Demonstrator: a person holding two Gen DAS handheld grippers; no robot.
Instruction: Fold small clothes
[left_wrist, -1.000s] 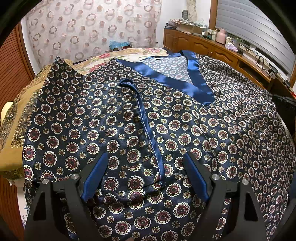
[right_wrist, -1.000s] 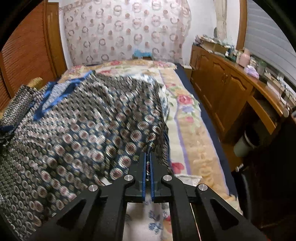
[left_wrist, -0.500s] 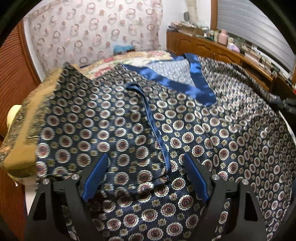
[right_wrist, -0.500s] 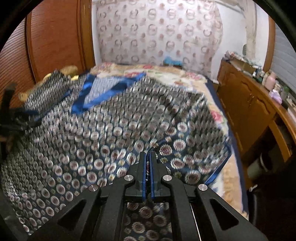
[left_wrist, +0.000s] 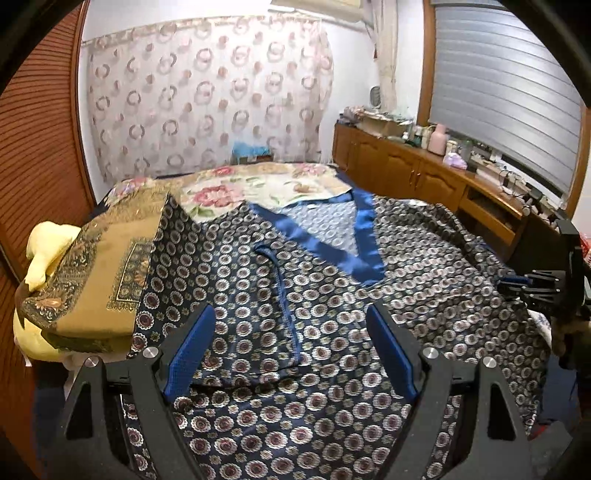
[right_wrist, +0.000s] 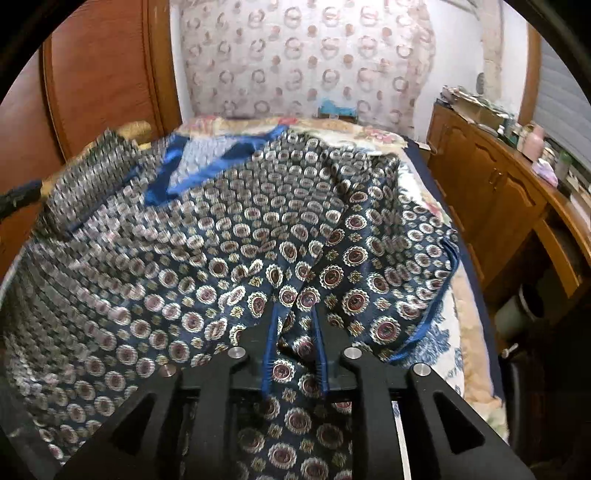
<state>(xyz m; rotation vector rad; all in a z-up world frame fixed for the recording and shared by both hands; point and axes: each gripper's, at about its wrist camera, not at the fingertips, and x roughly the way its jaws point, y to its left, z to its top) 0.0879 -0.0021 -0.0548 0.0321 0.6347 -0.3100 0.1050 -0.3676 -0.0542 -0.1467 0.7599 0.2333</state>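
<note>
The bed (left_wrist: 258, 184) w/ its floral cover is carrying the whole job: the navy medallion-print garment (left_wrist: 332, 295) is lying spread across most of it, blue satin collar (left_wrist: 365, 236) pointing toward the far curtain (left_wrist: 207, 92). A narrow blue tie strip (left_wrist: 284, 306) is running down the cloth's middle.

My left claw (left_wrist: 291, 350) is hanging above the near part of the garment, fingers standing wide apart, nothing between them, not touching cloth as far as I can tell. The tie strip is lying just beyond the gap.

My right claw (right_wrist: 293, 332) is sitting at the garment's right edge; its fingers have just been parting, and a fold of the print is still lying between the blue pads, though they're no longer pressing on it. A blue-piped sleeve hem (right_wrist: 439, 295) is drooping just right of it, over the bed's edge.

Around: a gold patterned pillow (left_wrist: 107, 273) is lying at the left, garment corner lapping onto it. A wooden counter (left_wrist: 424, 173) along the right wall is crowded w/ bottles & boxes, well apart from the cloth.
</note>
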